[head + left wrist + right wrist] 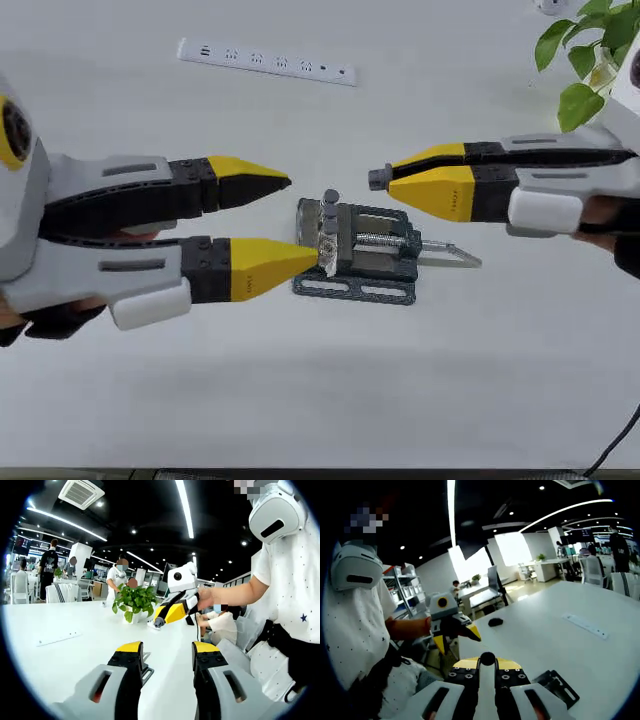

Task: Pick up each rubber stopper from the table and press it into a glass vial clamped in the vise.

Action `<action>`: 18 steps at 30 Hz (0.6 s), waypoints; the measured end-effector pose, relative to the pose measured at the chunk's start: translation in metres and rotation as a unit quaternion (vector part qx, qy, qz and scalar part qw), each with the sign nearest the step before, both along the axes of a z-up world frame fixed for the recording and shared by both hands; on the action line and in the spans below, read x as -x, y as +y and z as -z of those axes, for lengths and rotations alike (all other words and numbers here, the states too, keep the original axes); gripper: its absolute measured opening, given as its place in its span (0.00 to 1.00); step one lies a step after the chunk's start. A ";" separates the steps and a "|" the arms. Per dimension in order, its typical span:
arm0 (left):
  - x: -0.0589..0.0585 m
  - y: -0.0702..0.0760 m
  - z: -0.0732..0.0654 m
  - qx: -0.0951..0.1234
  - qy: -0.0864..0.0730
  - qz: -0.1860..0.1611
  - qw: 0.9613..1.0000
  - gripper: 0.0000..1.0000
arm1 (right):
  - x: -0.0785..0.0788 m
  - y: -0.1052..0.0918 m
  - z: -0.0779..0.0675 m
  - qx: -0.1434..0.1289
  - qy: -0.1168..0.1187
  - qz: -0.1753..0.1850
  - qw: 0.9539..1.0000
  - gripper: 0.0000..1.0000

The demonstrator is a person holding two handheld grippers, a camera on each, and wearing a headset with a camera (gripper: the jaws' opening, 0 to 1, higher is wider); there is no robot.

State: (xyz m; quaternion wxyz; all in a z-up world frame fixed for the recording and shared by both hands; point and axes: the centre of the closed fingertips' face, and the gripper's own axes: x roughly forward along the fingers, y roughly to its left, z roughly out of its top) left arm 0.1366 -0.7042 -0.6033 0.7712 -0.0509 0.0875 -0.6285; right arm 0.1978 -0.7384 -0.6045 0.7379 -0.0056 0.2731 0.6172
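Left claw: jaws stand wide apart, with nothing between the yellow tips. In the left gripper view the same gap shows between the two jaws.

Right claw: jaws are closed on a small grey rubber stopper, which protrudes from the tips. In the right gripper view the stopper sits as a dark round knob at the end of the closed jaws. In the left gripper view it is held clear above the white counter.

The two claws point at each other. The dark metal bench vise stands on the counter between and just below their tips. The lower jaw tip of the left claw lies just beside the clamped end of the vise. The clear glass vial is held upright at that end. A grey cap-like piece stands above the vial; whether it is seated in the vial cannot be told.

The white power strip lies well beyond both claws. The green potted plant stands behind the right claw.
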 end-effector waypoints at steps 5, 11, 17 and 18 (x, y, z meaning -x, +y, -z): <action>-0.006 0.002 0.019 -0.030 -0.005 -0.009 0.999 0.50 | -0.012 0.000 0.024 0.075 -0.011 -0.013 0.997 0.06; -0.013 0.006 0.043 -0.066 -0.012 -0.016 0.998 0.62 | -0.024 0.001 0.049 0.155 -0.031 -0.040 0.987 0.06; -0.016 0.007 0.066 -0.105 -0.019 -0.020 0.994 0.74 | -0.032 0.002 0.074 0.232 -0.050 -0.073 0.969 0.06; -0.016 0.007 0.072 -0.118 -0.024 -0.020 0.993 0.77 | -0.031 0.002 0.078 0.244 -0.053 -0.078 0.965 0.06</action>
